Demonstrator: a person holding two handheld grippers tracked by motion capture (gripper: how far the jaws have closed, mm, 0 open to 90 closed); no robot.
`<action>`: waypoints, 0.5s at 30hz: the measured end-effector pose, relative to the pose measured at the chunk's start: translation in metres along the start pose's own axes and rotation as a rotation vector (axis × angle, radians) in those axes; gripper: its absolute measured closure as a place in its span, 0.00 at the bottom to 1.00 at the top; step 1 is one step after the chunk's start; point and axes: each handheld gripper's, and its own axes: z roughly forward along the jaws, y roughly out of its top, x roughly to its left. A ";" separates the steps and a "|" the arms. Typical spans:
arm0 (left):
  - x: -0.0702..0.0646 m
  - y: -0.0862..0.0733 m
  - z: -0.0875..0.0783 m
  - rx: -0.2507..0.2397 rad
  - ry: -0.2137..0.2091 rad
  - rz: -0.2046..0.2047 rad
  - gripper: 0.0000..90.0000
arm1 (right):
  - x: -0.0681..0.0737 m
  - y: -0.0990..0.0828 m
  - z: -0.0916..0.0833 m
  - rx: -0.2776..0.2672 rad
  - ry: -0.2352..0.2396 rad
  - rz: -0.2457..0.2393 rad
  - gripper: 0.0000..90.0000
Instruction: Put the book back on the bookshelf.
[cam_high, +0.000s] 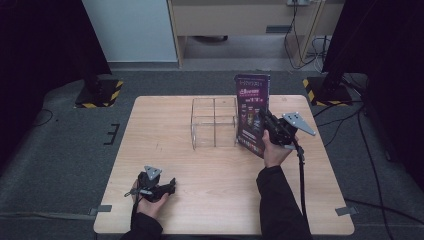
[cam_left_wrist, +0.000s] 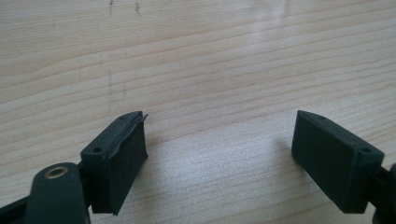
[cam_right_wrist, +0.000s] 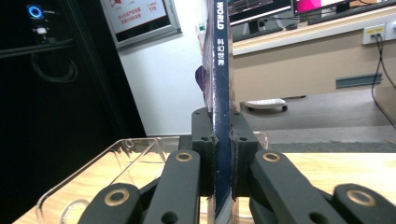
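Your right gripper (cam_high: 268, 125) is clamped on a magazine (cam_high: 252, 112). In the right gripper view the two black jaws press flat against either side of its dark spine (cam_right_wrist: 222, 93), which stands upright between them and carries white lettering. From the high view, you hold the magazine on edge, its purple cover facing the camera and its lower corner close to the table (cam_high: 165, 125), just beside the right wall of a clear acrylic organizer (cam_high: 214, 122). The organizer sits on the far middle of the table and is split by dividers into compartments; whether the magazine touches its wall cannot be told.

Your left gripper (cam_high: 167, 188) rests low at the near left of the table, well apart from the organizer. In the left gripper view its jaws stand wide apart with bare wood grain between them, gripping nothing.
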 end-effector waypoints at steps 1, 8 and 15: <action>0.000 0.000 0.000 0.000 0.000 0.000 0.19 | 0.001 -0.001 0.000 0.001 -0.001 -0.003 0.94; 0.000 0.000 0.000 0.000 0.000 0.000 0.19 | 0.000 -0.003 -0.004 0.028 0.011 -0.006 0.93; 0.000 0.000 0.000 0.000 0.001 0.000 0.19 | -0.004 0.000 -0.009 0.089 0.035 0.015 0.92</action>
